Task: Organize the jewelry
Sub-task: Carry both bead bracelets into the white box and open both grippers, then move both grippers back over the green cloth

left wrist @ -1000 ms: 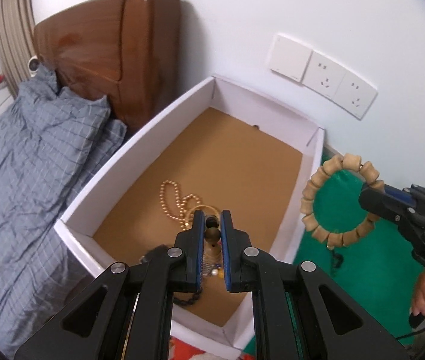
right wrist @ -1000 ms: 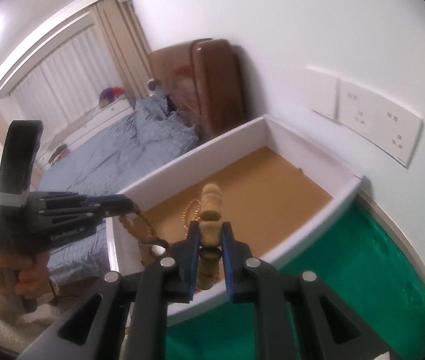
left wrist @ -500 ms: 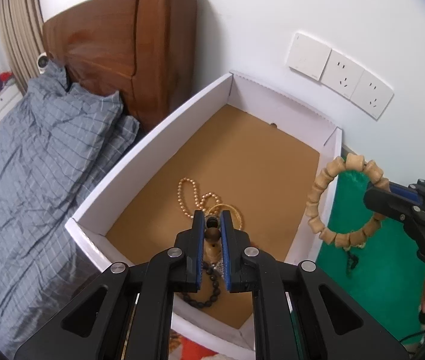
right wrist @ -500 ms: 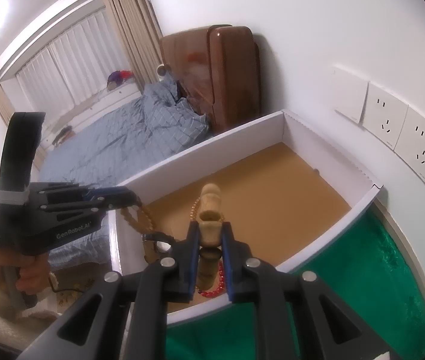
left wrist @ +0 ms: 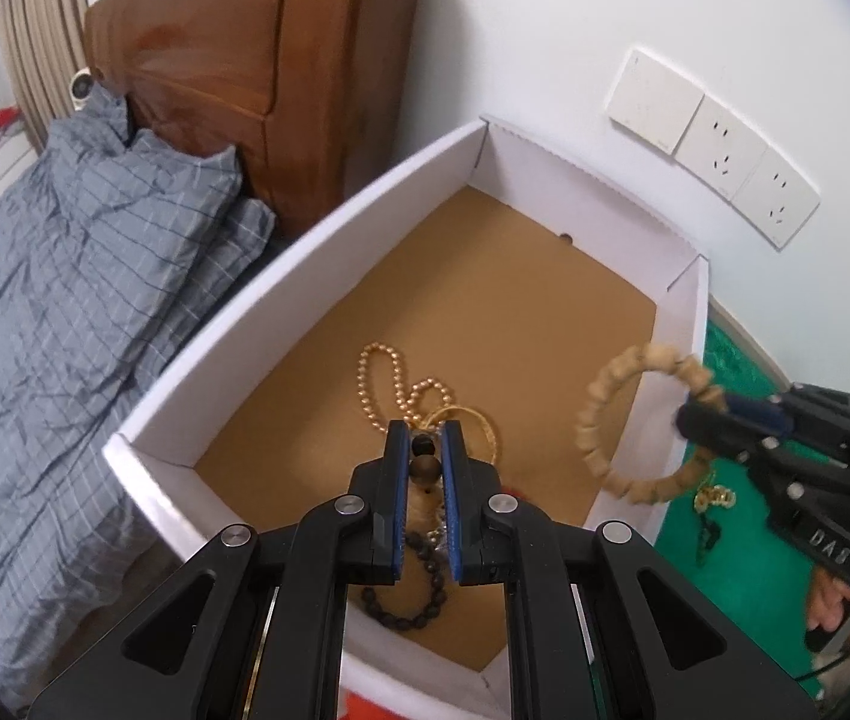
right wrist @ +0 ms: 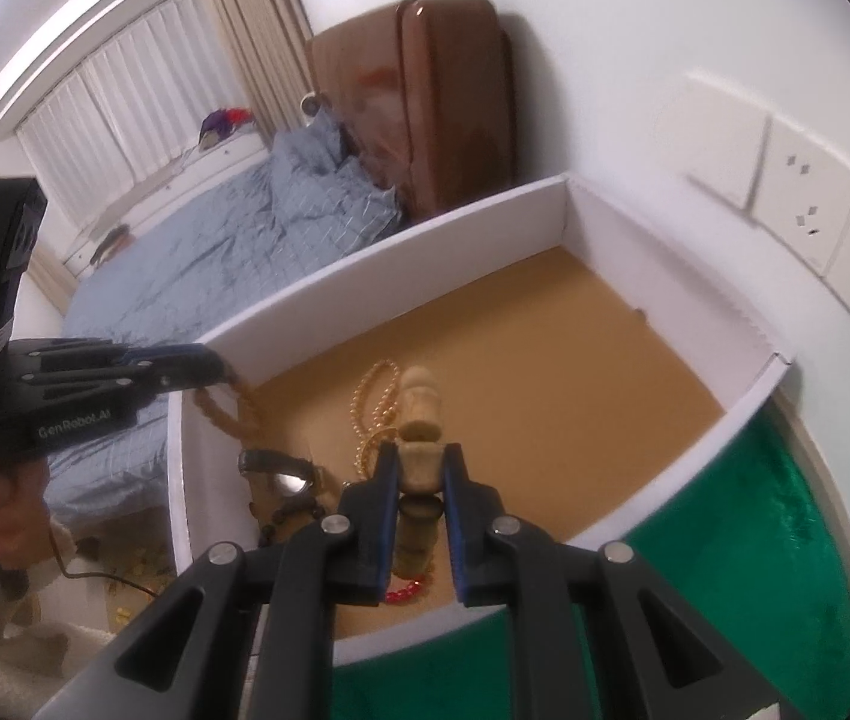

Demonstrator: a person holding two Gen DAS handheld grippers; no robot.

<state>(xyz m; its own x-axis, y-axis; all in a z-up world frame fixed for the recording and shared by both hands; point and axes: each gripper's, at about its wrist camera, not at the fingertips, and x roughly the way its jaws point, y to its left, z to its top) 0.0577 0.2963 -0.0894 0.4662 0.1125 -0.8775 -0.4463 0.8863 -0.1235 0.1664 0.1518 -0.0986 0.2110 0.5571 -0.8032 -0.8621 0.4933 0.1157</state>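
Observation:
A white box (left wrist: 329, 222) with a brown floor holds a gold bead necklace (left wrist: 378, 387) and a gold bangle (left wrist: 478, 423). My left gripper (left wrist: 425, 450) is shut on a dark bead bracelet (left wrist: 419, 588) that hangs into the box's near end. My right gripper (right wrist: 419, 468) is shut on a tan wooden bead bracelet (right wrist: 419, 414), seen as a ring over the box's right wall in the left wrist view (left wrist: 604, 420). The box (right wrist: 365, 282) and the left gripper (right wrist: 209, 369) also show in the right wrist view.
The box rests on a green cloth (left wrist: 718, 570) against a white wall with sockets (left wrist: 718, 150). A small gold piece (left wrist: 715, 498) lies on the cloth. A bed with grey checked bedding (left wrist: 65, 300) and a wooden headboard (left wrist: 257, 60) stand left. A red bead item (right wrist: 407, 591) lies in the box.
My right gripper has carried the wooden bracelet left from over the green cloth to over the box's right wall. My left gripper has stayed shut on the dark beads over the near end.

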